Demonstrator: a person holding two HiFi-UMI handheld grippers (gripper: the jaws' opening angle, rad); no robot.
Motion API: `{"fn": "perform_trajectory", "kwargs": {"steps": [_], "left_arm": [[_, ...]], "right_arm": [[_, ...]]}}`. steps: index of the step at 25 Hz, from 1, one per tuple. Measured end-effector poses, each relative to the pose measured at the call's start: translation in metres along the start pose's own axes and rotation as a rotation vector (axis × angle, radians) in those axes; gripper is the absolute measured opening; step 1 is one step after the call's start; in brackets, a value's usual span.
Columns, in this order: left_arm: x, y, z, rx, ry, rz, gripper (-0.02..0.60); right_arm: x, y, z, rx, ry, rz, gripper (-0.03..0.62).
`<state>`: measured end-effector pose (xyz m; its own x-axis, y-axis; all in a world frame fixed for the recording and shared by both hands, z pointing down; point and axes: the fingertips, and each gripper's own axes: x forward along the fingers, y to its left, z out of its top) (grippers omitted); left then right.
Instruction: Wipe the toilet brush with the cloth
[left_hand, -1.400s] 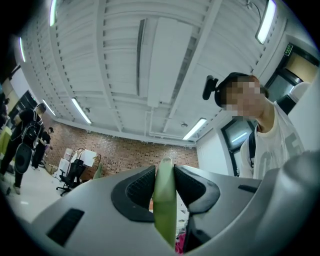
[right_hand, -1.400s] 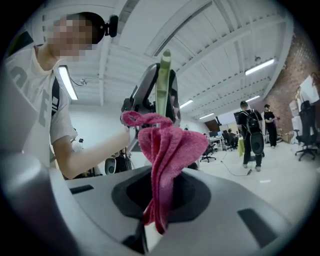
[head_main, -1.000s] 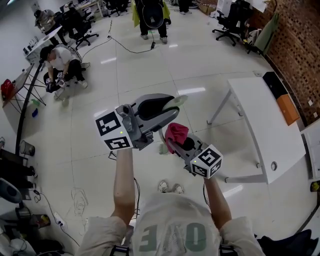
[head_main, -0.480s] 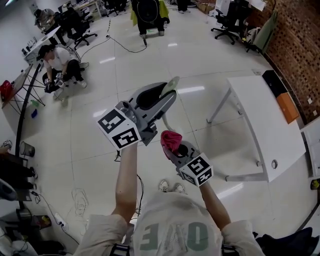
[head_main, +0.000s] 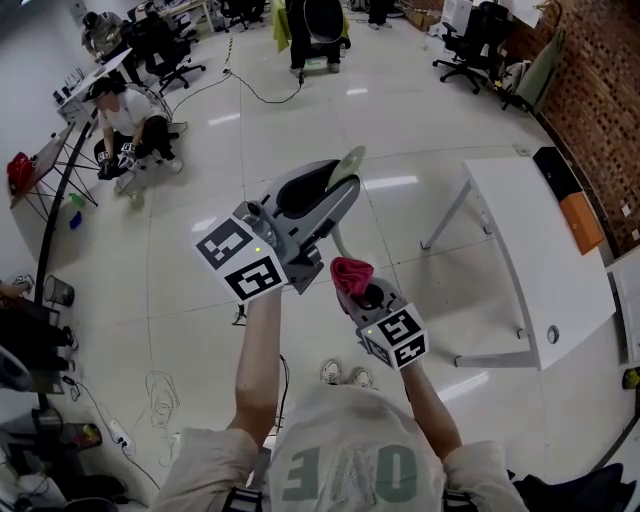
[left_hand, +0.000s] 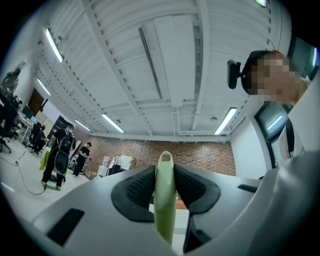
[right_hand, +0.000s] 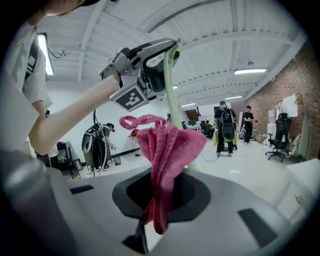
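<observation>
My left gripper (head_main: 335, 195) is shut on the pale green handle of the toilet brush (head_main: 349, 162), whose tip sticks out past the jaws. In the left gripper view the handle (left_hand: 164, 197) is pinched between the dark pads of the left gripper (left_hand: 164, 185). The thin brush shaft (head_main: 337, 240) runs down behind the pink cloth (head_main: 350, 272); the brush head is hidden. My right gripper (head_main: 353, 288) is shut on that cloth, just below the left gripper. In the right gripper view the bunched cloth (right_hand: 167, 147) stands up from the right gripper (right_hand: 159, 200), touching the shaft (right_hand: 172, 95).
A white table (head_main: 530, 250) stands to the right, with a brick wall (head_main: 600, 90) behind it. A person crouches on the floor (head_main: 125, 120) at the far left; another stands at the top (head_main: 318, 30). Office chairs (head_main: 480, 40) and a floor cable (head_main: 255, 95) lie farther off.
The left gripper has tilted upward, lifting the handle tip. The right gripper with the cloth has shifted slightly left, closer under the left one. The brush head has gone out of sight.
</observation>
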<state>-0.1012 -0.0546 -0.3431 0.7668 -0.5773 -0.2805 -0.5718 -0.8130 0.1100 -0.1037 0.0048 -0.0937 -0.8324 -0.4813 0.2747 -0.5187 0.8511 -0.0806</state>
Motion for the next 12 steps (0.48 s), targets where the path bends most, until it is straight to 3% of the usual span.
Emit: {"fn": "perform_trajectory", "kwargs": {"steps": [12], "left_arm": [[0.002, -0.004, -0.047, 0.018, 0.108, 0.035, 0.123]], "right_arm": [[-0.008, 0.014, 0.067, 0.012, -0.175, 0.028, 0.031]]}}
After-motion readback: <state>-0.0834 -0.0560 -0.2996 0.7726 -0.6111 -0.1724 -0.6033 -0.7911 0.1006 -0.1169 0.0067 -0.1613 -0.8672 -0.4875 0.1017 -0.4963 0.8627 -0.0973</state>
